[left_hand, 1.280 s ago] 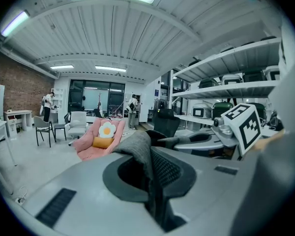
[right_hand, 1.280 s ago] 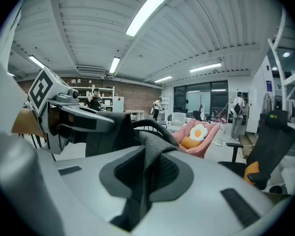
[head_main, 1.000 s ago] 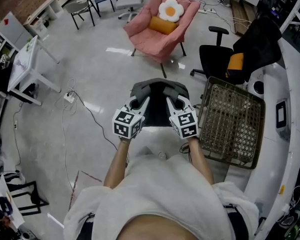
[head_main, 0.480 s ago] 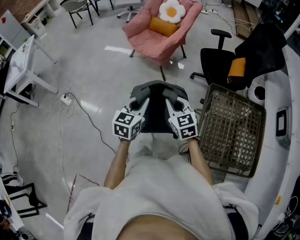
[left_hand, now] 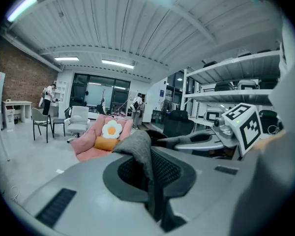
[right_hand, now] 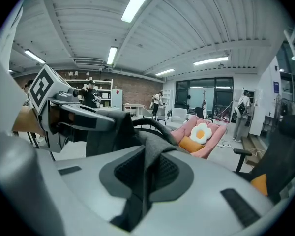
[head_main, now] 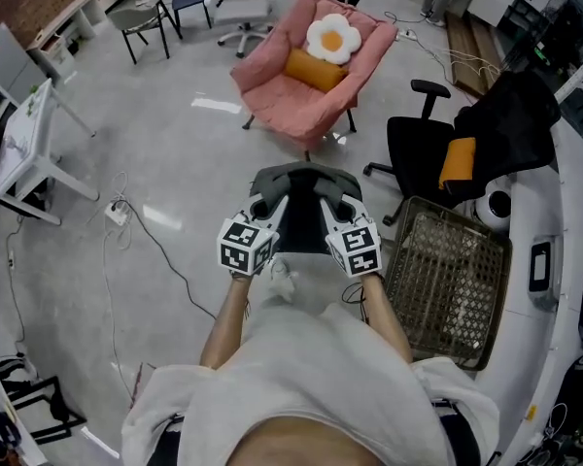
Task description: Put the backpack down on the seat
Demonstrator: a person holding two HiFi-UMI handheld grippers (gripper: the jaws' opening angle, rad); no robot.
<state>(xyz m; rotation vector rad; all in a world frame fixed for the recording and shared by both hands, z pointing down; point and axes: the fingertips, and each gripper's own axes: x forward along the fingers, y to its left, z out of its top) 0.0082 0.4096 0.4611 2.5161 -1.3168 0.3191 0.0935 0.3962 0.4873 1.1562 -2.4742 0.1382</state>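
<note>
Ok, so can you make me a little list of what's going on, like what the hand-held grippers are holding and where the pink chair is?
Held thing: dark grey backpack, up in the air, off any seat
Left hand-held gripper: shut on a fold of the backpack's fabric
Right hand-held gripper: shut on the backpack too
Seat: pink armchair, ahead of the backpack, not reached yet
On the seat: flower cushion, orange pillow
To the right: black office chair, woven basket

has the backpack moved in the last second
Yes: the backpack has moved forward along the wire basket, toward the pink armchair.
</note>
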